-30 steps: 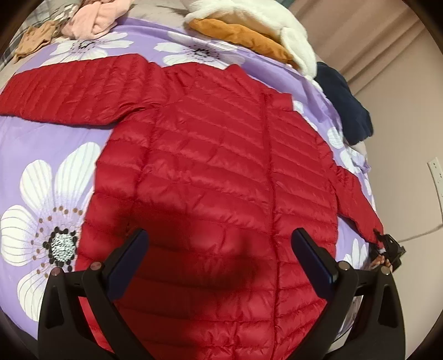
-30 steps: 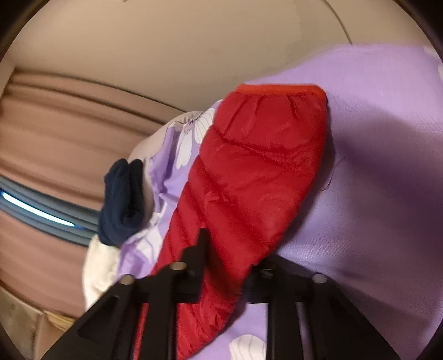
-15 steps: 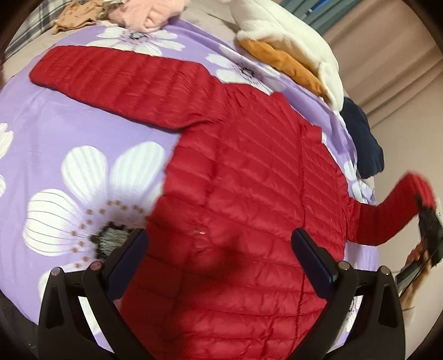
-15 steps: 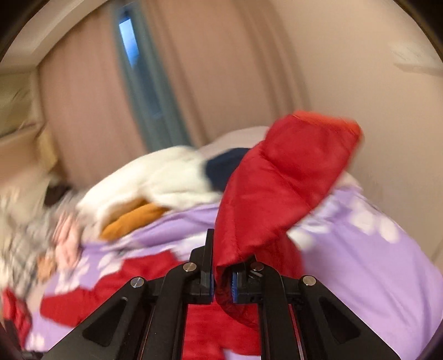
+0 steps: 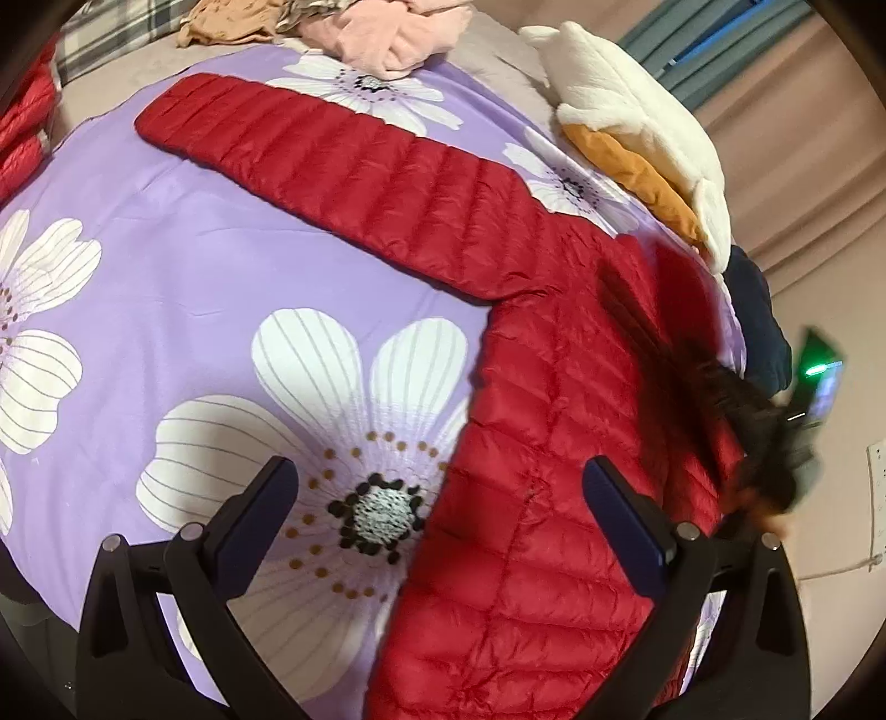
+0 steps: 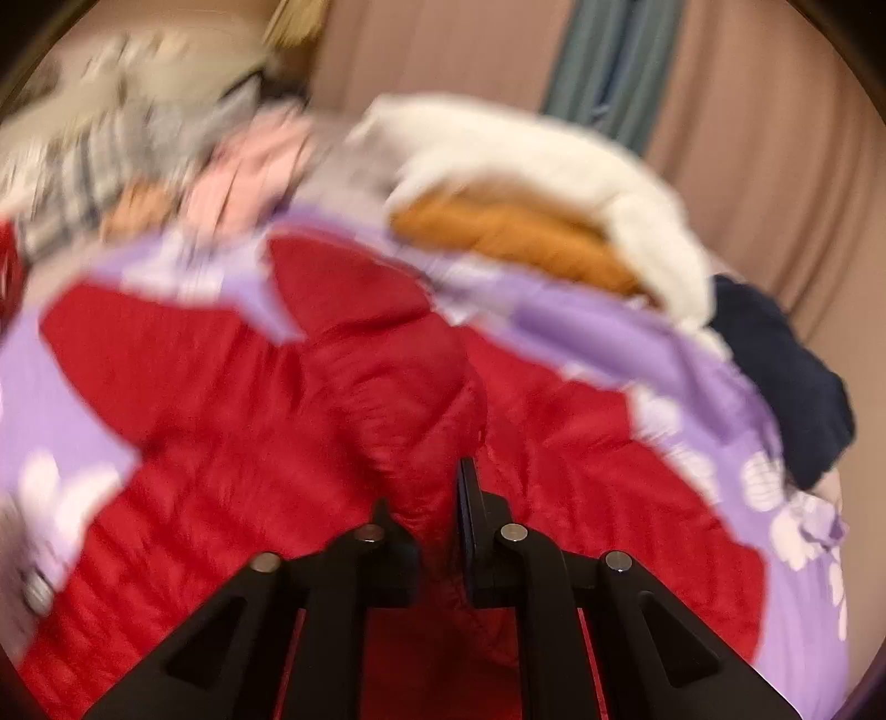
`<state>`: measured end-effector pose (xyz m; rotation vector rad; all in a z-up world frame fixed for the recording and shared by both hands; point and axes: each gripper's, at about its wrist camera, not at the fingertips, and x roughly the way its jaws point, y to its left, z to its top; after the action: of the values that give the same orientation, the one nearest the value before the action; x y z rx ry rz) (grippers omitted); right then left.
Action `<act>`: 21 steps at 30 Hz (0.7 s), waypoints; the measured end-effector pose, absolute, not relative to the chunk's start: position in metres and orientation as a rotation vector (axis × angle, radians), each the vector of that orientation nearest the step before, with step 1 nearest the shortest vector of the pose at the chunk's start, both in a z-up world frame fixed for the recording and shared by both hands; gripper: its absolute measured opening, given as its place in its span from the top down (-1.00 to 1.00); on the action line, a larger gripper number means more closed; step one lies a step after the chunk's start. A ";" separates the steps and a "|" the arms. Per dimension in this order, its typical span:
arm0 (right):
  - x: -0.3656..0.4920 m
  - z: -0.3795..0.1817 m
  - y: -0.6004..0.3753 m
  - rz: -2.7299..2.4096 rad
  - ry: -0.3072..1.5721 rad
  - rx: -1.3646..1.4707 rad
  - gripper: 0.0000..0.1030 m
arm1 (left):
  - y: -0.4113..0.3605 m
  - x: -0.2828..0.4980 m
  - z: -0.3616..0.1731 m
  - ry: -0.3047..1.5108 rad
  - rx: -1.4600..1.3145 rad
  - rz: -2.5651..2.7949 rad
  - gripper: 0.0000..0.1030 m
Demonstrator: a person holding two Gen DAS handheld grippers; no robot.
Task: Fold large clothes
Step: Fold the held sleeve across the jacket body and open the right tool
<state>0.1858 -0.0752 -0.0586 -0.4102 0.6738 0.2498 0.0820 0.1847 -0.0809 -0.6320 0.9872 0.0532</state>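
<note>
A red quilted jacket (image 5: 531,454) is spread on a bed covered by a purple sheet with white flowers (image 5: 166,266). One sleeve (image 5: 343,166) is stretched flat away from the jacket's body, across the sheet towards a heap of pink clothing (image 5: 398,33). The other sleeve (image 6: 382,354) is raised above the jacket's body, pinched near its lower part between the nearly closed right tongs (image 6: 429,515) (much of this view is blurred). The left tongs (image 5: 437,487) are held wide apart with nothing between them, above the jacket's edge and a large flower on the sheet. Beyond the jacket's collar end, a white fleece (image 5: 637,122) is seen lying over an orange garment (image 5: 631,166), with a dark navy garment (image 5: 758,327) just beside them at the bed's edge.
</note>
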 end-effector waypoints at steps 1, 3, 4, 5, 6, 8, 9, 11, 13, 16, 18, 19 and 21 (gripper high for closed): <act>0.188 -0.065 -0.069 0.259 0.698 -0.418 0.80 | 0.187 0.083 -0.082 0.986 -0.636 0.056 -0.99; 0.192 -0.080 -0.064 0.277 0.759 -0.440 0.64 | 0.194 0.087 -0.085 0.984 -0.652 0.062 -0.99; 0.190 -0.080 -0.059 0.285 0.769 -0.448 0.45 | 0.198 0.089 -0.086 0.982 -0.664 0.062 -0.99; 0.187 -0.074 -0.062 0.320 0.782 -0.435 0.19 | 0.201 0.092 -0.088 0.980 -0.682 0.058 -0.99; 0.182 -0.067 -0.064 0.356 0.789 -0.413 0.09 | 0.207 0.096 -0.091 0.978 -0.714 0.045 -0.99; 0.170 -0.047 -0.068 0.441 0.788 -0.373 -0.06 | 0.211 0.100 -0.093 0.974 -0.749 0.034 -0.99; 0.164 -0.039 -0.069 0.482 0.775 -0.355 -0.06 | 0.215 0.104 -0.095 0.967 -0.771 0.026 -0.99; 0.155 -0.018 -0.074 0.603 0.738 -0.265 -0.07 | 0.221 0.109 -0.096 0.955 -0.808 0.011 -0.99; 0.160 -0.014 -0.071 0.634 0.717 -0.194 -0.06 | 0.233 0.114 -0.097 0.929 -0.874 -0.015 -0.99; 0.182 -0.026 -0.059 0.572 0.727 -0.126 0.17 | 0.247 0.117 -0.097 0.891 -0.938 -0.023 -0.99; 0.200 -0.042 -0.049 0.523 0.757 -0.083 0.46 | 0.260 0.116 -0.096 0.848 -0.982 -0.020 -0.99; 0.208 -0.051 -0.044 0.508 0.764 -0.073 0.47 | 0.266 0.115 -0.096 0.833 -1.001 -0.018 -0.99; 0.221 -0.072 -0.031 0.483 0.800 -0.096 0.48 | 0.283 0.112 -0.096 0.798 -1.042 -0.002 -0.99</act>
<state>0.2205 -0.0312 -0.0717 -0.0956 0.7998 0.4835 0.1120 0.2828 -0.0965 -1.0416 0.7981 -0.0016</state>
